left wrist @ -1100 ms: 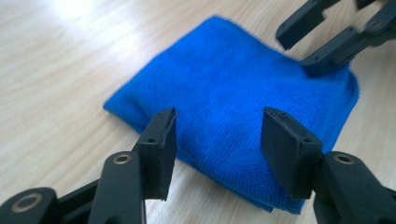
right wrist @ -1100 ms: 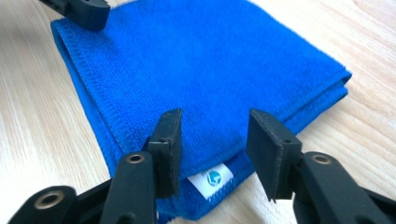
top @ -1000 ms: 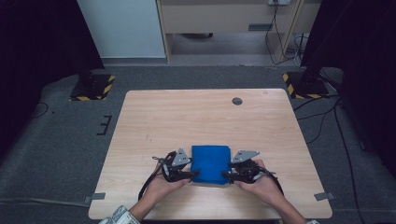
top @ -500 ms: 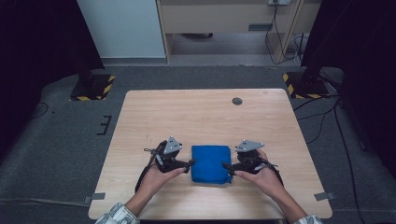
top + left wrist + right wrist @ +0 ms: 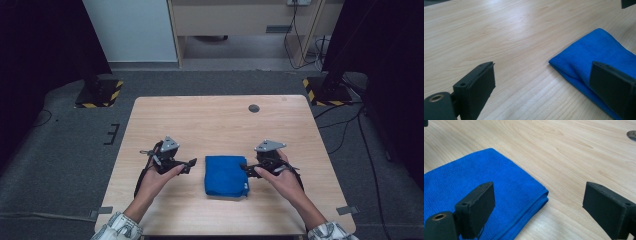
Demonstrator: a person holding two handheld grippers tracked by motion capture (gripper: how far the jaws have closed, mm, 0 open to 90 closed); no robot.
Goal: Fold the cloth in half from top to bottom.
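Cloth (image 5: 225, 175), blue and folded into a thick rectangle, lies flat on the wooden bench (image 5: 210, 120) near its front edge, between the two hands. Left tool (image 5: 191, 163) hovers just beside the cloth's left edge, jaws spread with bare wood between them; they have just been opening. Right tool (image 5: 246, 169) sits at the cloth's right edge, jaws also spread and just opened, gripping nothing, one jaw over the folded corner.

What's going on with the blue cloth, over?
Both tongs, left and right, just opened, empty. Blue cloth folded flat on table, between them. Nothing in the way.
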